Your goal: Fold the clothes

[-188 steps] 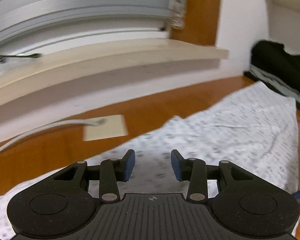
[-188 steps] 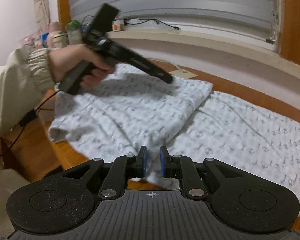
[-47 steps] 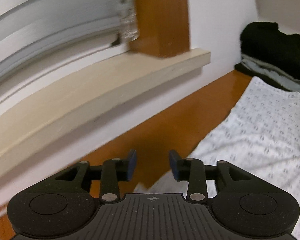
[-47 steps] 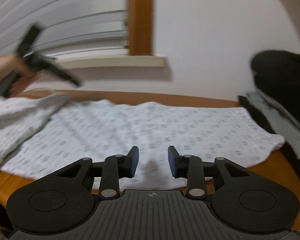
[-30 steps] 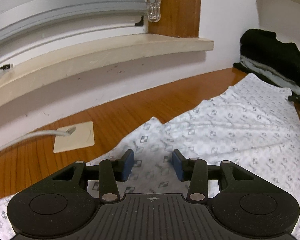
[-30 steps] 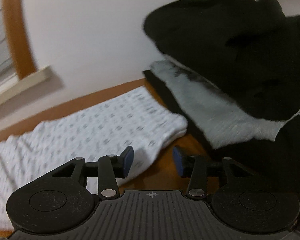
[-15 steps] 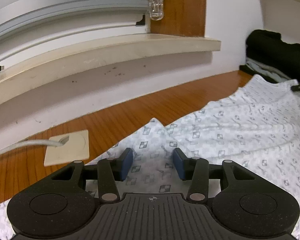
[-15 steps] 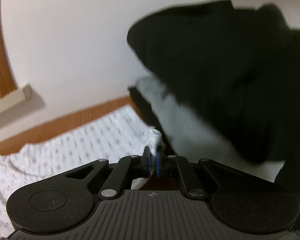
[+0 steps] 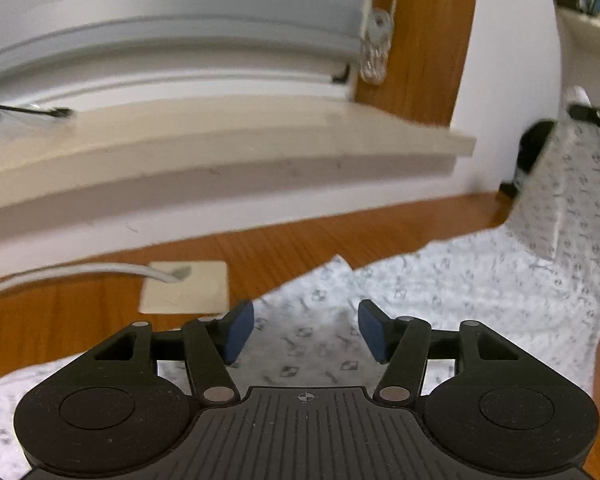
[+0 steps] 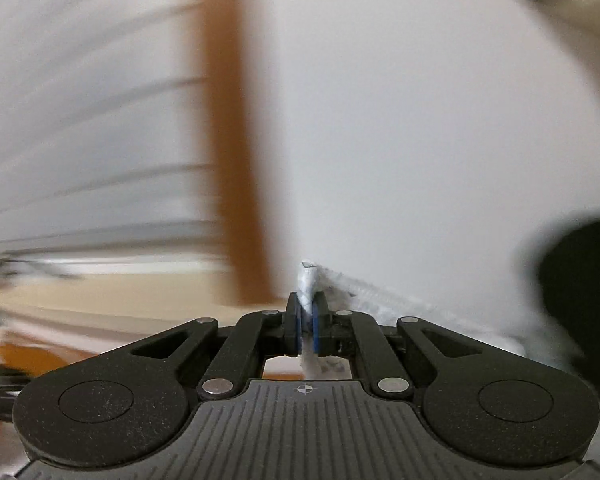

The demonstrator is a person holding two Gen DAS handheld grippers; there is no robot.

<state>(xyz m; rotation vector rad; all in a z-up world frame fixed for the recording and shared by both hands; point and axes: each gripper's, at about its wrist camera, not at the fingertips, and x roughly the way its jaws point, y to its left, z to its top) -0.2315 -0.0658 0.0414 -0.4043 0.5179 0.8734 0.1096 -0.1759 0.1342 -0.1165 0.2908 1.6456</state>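
On the wooden table (image 9: pixel 80 320), right tool (image 10: pixel 307 330) pinches patterned cloth (image 9: pixel 480 280); left tool (image 9: pixel 306 330) gapes.

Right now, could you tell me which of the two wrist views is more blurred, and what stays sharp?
Right wrist view: heavy motion smear across window and wall; only the right gripper and its pinched patterned cloth stay crisp. Left wrist view: milder blur; the left gripper is sharp, and fisheye bends the sill.

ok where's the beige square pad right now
In the left wrist view, the beige pad lies on the wooden table, left of the open left gripper, touching the patterned cloth, with a white cable reaching onto it.
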